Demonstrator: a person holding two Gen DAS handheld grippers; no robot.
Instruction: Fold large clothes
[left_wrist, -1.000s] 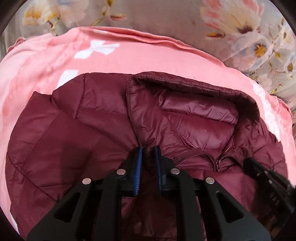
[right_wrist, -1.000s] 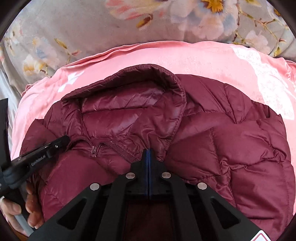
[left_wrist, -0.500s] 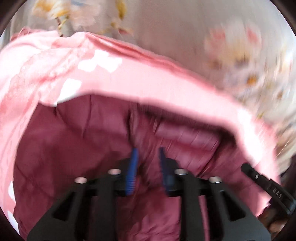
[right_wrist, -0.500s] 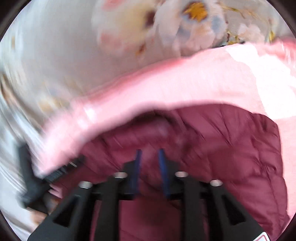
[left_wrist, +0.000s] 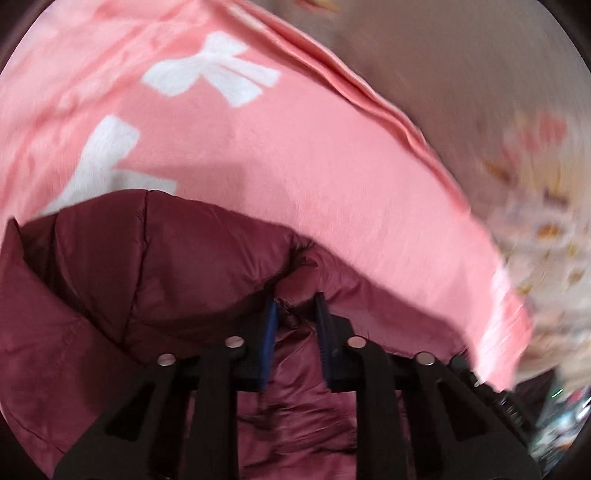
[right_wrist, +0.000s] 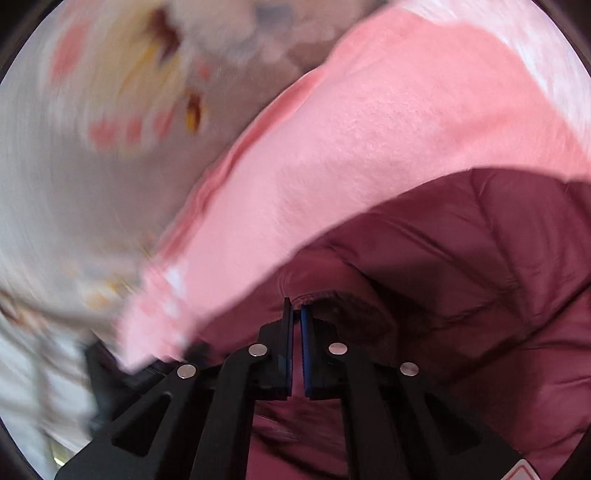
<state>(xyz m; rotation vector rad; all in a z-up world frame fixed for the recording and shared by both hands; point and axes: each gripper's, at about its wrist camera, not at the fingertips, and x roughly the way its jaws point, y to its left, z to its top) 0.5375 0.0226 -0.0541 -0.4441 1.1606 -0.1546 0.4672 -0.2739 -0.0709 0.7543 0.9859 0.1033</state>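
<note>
Change since a second ago: both views have swung, the collar opening and zip no longer show, and the pink blanket now fills more of each picture; both jaws had opened midway.

Left gripper (left_wrist: 295, 314): jaws narrow and closing, a bunched fold of the maroon puffer jacket (left_wrist: 155, 266) pinched between the blue pads (left_wrist: 271, 332).

Right gripper (right_wrist: 296, 315): jaws all but closed, with only a thin slit between the pads; a thin edge of jacket fabric sits at the tips, apparently nipped.

Jacket: maroon, quilted in stitched panels, with a slight sheen; it is gathered and creased at each grip and humped up to the left in the left wrist view, to the right in the right wrist view (right_wrist: 480, 258). It lies on the blanket, directly under and ahead of both tools.

Pink blanket (left_wrist: 295, 166): fleecy, with white bow shapes; it lies beneath the jacket, its folded edge running diagonally.

Floral bedding (right_wrist: 92, 129): pale, beyond the blanket edge, heavily blurred.

Dark object (left_wrist: 491, 398) at the lower right of the left wrist view: too blurred to identify.
</note>
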